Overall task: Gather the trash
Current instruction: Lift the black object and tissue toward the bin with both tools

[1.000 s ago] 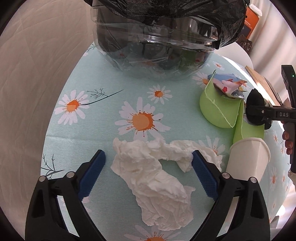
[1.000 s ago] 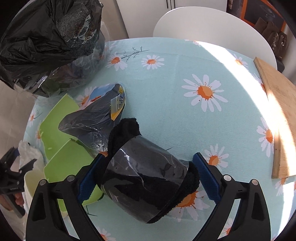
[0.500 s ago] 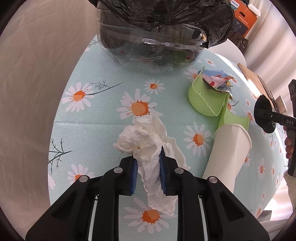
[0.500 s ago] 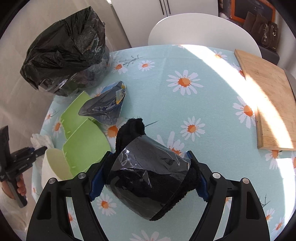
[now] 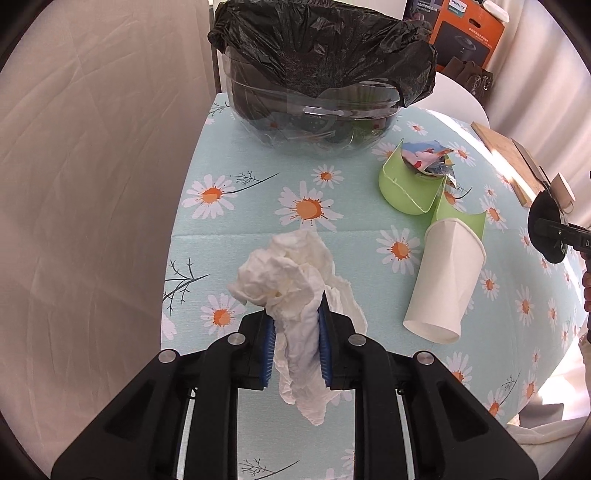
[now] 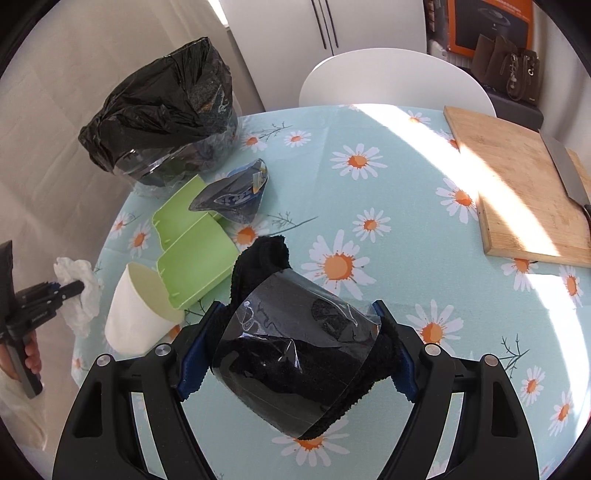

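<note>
My left gripper is shut on a crumpled white tissue and holds it above the daisy tablecloth. My right gripper is shut on a black fuzzy cloth wrapped in clear plastic, lifted off the table. The clear bin with a black bag stands at the far edge; it also shows in the right wrist view. A white paper cup, green plastic pieces and a foil wrapper lie on the table.
A wooden cutting board with a knife lies at the right. A white chair stands behind the table. A curtain hangs at the left. An orange box is behind the bin.
My left gripper closed on the tissue and lifted it off the table. My right gripper tightened on the black cloth bundle and rose and drew back with it.
</note>
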Available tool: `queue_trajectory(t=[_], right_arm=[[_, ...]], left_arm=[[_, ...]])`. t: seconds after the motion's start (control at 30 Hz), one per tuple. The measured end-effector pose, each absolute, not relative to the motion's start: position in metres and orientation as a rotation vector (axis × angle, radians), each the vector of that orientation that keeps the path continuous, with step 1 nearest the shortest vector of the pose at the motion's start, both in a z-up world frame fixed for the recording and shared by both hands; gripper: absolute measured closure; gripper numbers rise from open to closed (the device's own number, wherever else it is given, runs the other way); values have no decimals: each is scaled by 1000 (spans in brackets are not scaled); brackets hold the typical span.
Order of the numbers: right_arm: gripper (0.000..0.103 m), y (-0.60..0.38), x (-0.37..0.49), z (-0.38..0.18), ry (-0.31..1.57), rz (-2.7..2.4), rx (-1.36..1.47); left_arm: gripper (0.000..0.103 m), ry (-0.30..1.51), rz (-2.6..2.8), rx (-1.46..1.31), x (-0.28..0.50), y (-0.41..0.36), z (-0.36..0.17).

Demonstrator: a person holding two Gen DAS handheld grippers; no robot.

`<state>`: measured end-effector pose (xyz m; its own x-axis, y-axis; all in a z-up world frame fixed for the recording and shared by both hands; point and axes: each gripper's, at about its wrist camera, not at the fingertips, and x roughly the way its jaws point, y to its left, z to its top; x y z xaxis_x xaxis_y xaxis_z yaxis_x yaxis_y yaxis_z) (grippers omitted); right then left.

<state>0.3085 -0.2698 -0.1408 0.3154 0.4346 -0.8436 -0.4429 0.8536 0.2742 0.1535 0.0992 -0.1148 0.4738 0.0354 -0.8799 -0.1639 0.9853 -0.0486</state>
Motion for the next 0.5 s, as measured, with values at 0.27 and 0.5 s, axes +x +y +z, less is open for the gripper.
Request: queue_trajectory(t=[0.27, 0.5], right_arm=[[29, -266, 282, -143, 1073, 635, 27], [29, -261, 269, -142, 1049, 680, 100]], left_arm=[[83, 1082, 128, -43, 129, 97, -100], [83, 1081, 141, -17, 123, 101, -84]])
